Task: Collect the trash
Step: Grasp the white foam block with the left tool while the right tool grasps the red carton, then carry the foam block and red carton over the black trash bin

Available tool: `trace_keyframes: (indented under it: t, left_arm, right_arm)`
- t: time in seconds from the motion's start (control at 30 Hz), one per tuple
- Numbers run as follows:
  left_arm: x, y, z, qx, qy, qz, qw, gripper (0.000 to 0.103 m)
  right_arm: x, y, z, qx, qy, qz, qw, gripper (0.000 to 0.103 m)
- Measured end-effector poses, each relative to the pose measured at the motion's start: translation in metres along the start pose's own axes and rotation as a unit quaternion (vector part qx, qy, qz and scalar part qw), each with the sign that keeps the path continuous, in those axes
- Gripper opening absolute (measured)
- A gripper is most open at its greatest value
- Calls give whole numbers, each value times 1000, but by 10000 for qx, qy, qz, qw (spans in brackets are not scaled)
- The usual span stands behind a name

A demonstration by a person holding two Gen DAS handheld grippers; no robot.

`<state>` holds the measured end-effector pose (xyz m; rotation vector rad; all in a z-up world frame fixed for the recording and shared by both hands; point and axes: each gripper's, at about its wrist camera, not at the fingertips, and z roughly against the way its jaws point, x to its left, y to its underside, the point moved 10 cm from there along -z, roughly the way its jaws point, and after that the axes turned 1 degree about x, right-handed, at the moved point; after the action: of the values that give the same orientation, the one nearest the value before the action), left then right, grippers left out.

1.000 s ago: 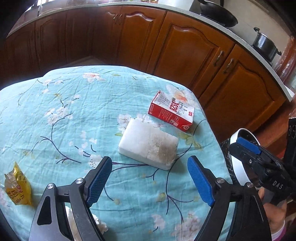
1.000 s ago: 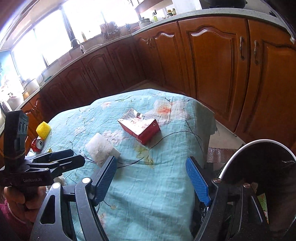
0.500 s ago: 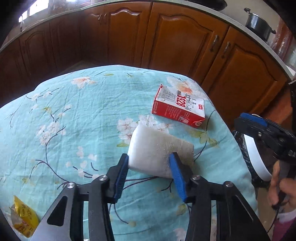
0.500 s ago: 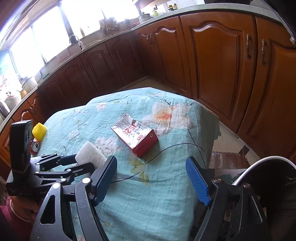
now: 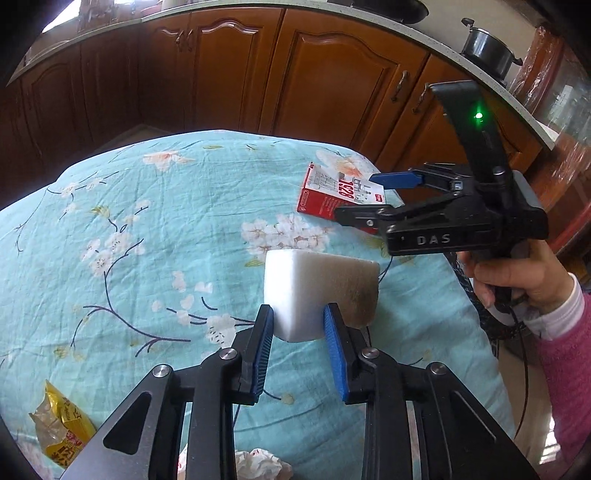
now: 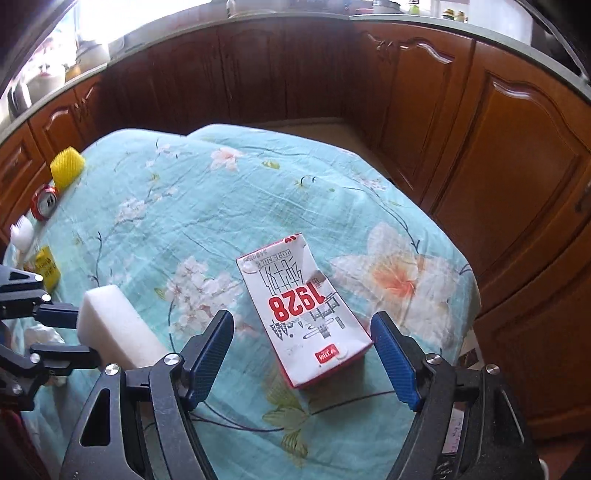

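A blue cloth [image 5: 155, 206] with pink and white flowers and thin dark branches covers the table. Behind it stand brown wooden cupboards [image 5: 325, 77] with metal handles, under a pale worktop [image 6: 461, 31]. A dark pot [image 5: 487, 46] with a lid sits on the worktop at the right. Bright light comes in a window [image 6: 122, 14]

My left tongs [image 5: 298, 334], lower centre of frame, are clamped tight; my right tongs [image 6: 302, 360] are spread wide, my right hand [image 5: 517, 277] gripping their handle.
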<state>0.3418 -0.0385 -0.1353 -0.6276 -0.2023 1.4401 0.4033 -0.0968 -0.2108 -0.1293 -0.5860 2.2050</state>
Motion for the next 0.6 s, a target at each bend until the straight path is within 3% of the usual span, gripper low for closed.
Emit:
trace_keyframes:
  t: [0.03,0.07,0.1,0.33,0.6]
  left_arm:
    - [0,1,2,-13,32,16,10000,25]
    - [-1,1,4,-37,63,29,10000,23]
    - [-2,1,7,-67,79,31,9999,23]
    - [-11,5,24,-307,136,-98,9994,21]
    - [-26,12,37,-516,294,-34,9982,20]
  right_arm:
    - [1,2,-5,75,55,78,9999,75]
    - [3,5,-10,155,95,153,9997,61]
    - [4,7,-12,192,110,177,9996,55]
    - [0,28,16,-194,-94,-646,9977,54]
    - [-10,69,83,-886,-334,-1905,9771,54]
